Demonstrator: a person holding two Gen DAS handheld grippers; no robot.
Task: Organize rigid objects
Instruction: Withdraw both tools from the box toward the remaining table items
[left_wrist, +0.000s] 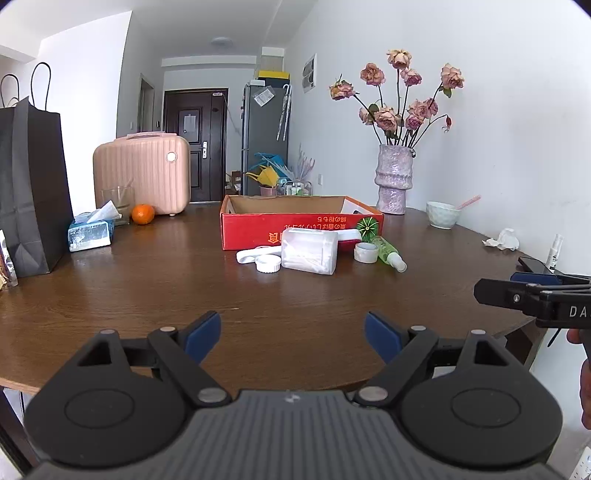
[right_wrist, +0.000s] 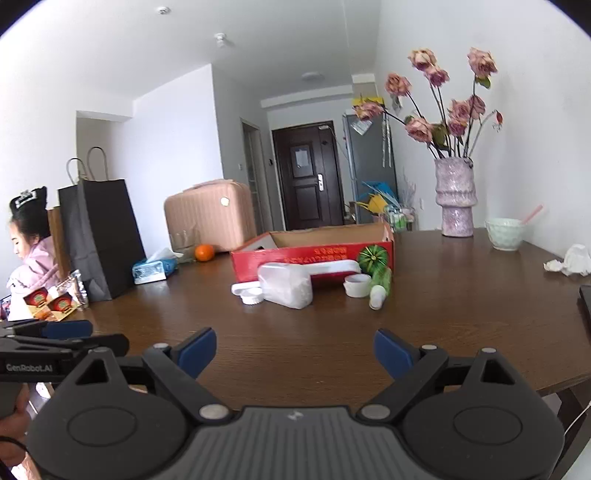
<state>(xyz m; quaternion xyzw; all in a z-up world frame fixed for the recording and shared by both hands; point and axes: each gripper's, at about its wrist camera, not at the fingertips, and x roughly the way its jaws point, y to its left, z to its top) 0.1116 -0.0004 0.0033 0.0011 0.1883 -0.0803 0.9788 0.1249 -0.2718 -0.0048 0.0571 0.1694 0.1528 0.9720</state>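
Observation:
A red cardboard box (left_wrist: 258, 225) (right_wrist: 295, 260) sits open on the brown table. In front of it lie a clear plastic container (left_wrist: 309, 251) (right_wrist: 286, 285), a white lid (left_wrist: 268, 263) (right_wrist: 252, 296), a white flat case (left_wrist: 255, 253), a small white jar (left_wrist: 365, 252) (right_wrist: 357, 285) and a green bottle on its side (left_wrist: 388, 252) (right_wrist: 380, 286). My left gripper (left_wrist: 292, 338) is open and empty, near the table's front edge. My right gripper (right_wrist: 294, 350) is open and empty, also short of the objects.
A black paper bag (left_wrist: 31, 184) (right_wrist: 99, 236), tissue box (left_wrist: 90, 232), orange (left_wrist: 143, 214) and pink suitcase (left_wrist: 144, 171) stand at left. A vase of flowers (left_wrist: 393, 177) (right_wrist: 454, 201), bowl (left_wrist: 442, 214) (right_wrist: 505, 232), crumpled tissue (left_wrist: 503, 239) and phone (left_wrist: 533, 264) are at right. A person (right_wrist: 29, 254) sits at far left.

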